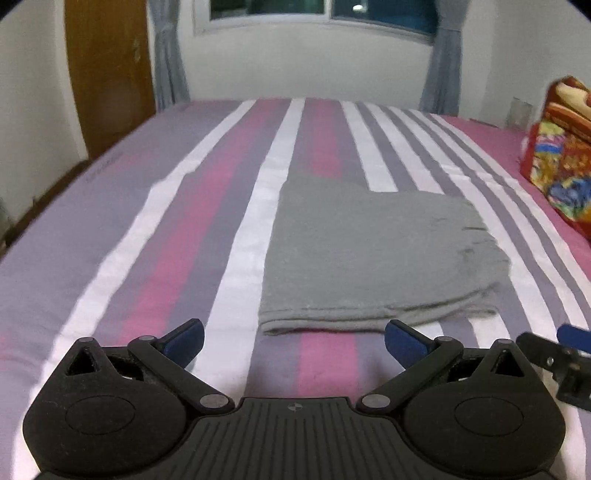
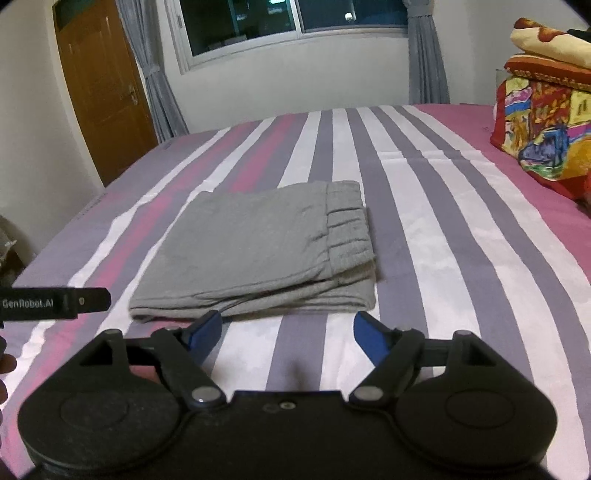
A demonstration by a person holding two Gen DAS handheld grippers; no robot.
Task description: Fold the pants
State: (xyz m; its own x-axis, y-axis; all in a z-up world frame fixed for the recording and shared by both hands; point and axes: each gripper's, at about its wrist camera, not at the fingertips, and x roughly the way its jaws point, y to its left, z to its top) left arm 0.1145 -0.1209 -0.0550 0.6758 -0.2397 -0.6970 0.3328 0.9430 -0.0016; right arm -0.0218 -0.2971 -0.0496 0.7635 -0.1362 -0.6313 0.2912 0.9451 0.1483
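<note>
The grey pants (image 1: 369, 251) lie folded into a flat rectangle on the striped bed (image 1: 166, 221). In the right wrist view the pants (image 2: 266, 251) show their elastic waistband at the right end. My left gripper (image 1: 293, 341) is open and empty, just short of the pants' near edge. My right gripper (image 2: 288, 332) is open and empty, close to the near edge of the pants. Part of the right gripper shows at the right edge of the left wrist view, and the left gripper's body shows at the left edge of the right wrist view.
A stack of colourful folded blankets (image 2: 546, 122) sits at the right side of the bed. A brown door (image 2: 107, 96), grey curtains (image 2: 162, 92) and a window (image 2: 295, 22) stand beyond the bed's far end.
</note>
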